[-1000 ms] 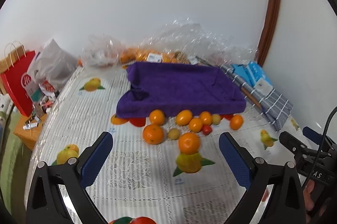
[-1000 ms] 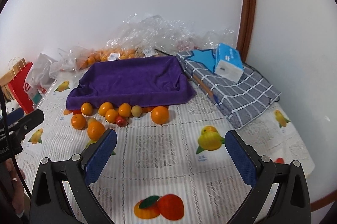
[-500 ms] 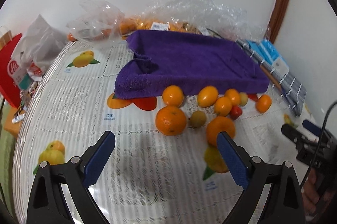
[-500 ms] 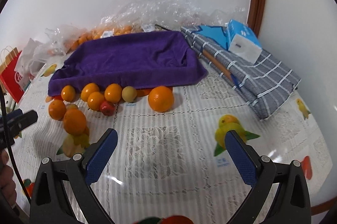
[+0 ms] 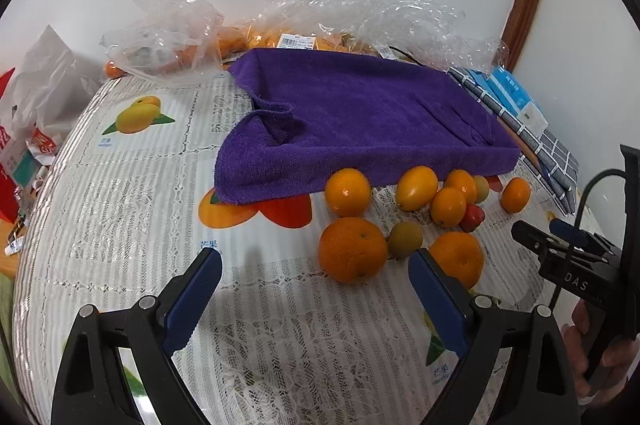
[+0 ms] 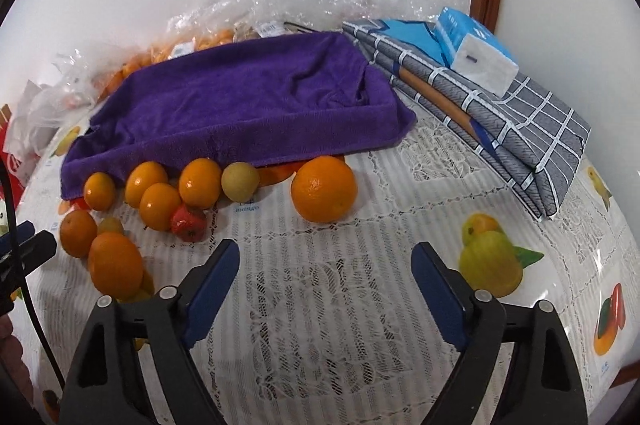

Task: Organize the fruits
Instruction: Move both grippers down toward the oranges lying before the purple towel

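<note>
Several oranges, two greenish fruits and a small red fruit lie in a row on the tablecloth in front of a purple towel [image 5: 360, 113] [image 6: 248, 105]. In the left wrist view my left gripper [image 5: 316, 277] is open and empty, just short of a large orange [image 5: 352, 249]; another orange [image 5: 458, 257] sits by its right finger. In the right wrist view my right gripper [image 6: 324, 273] is open and empty, a little short of the big lone orange [image 6: 323, 188]. A red fruit [image 6: 188, 223] and a greenish fruit [image 6: 239, 181] lie to its left.
Clear plastic bags [image 5: 360, 5] holding more oranges lie behind the towel by the wall. A folded grey checked cloth [image 6: 500, 117] with a blue tissue box [image 6: 476, 53] lies at right. A white bag [image 5: 40, 93] stands at the left edge. The right gripper's body [image 5: 580, 265] shows at right.
Both grippers have moved forward and lower toward the row of fruit, which now looks much larger. Both stay open and empty. No fruit has moved.
</note>
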`<state>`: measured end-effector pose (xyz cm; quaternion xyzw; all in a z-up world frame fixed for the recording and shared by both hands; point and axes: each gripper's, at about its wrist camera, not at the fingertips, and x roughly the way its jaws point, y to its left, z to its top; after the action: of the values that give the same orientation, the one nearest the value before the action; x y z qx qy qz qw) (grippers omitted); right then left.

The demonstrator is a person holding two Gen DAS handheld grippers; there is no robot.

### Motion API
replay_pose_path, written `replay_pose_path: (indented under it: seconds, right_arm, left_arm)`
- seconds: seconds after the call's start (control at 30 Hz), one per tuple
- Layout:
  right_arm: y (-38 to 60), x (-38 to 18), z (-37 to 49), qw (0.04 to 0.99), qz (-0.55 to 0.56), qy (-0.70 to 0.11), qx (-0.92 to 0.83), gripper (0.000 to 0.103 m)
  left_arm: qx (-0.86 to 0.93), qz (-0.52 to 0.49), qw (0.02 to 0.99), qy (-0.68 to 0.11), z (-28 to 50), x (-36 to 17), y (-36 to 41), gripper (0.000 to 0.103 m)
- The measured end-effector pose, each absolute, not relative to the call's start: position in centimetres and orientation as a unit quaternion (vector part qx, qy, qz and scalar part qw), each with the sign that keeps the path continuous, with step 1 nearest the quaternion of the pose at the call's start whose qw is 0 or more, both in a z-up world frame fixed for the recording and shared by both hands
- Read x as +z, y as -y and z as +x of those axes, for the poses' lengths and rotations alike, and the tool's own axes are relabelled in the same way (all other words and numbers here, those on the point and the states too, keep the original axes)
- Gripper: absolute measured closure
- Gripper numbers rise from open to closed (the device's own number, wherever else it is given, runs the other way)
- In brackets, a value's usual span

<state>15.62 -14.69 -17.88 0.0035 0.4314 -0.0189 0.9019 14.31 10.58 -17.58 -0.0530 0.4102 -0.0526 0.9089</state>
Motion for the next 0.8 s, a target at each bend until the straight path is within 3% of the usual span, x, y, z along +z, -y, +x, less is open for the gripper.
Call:
replay_pose_path:
  seconds: [0.37, 0.8]
  right_arm:
    - [13.7, -17.7, 16.1, 0.904, 0.000, -0.427, -0.011, 0.019]
    - [14.5, -18.1, 17.4, 0.903, -0.006, -0.429, 0.020, 0.030]
  left_arm:
    - [-0.064, -0.076, 0.905, -0.413, 15.0, -18.5, -11.7, 0.009]
    - [-0.049, -0.063, 0.916, -0.393, 14.6, -18.1, -11.6, 0.011]
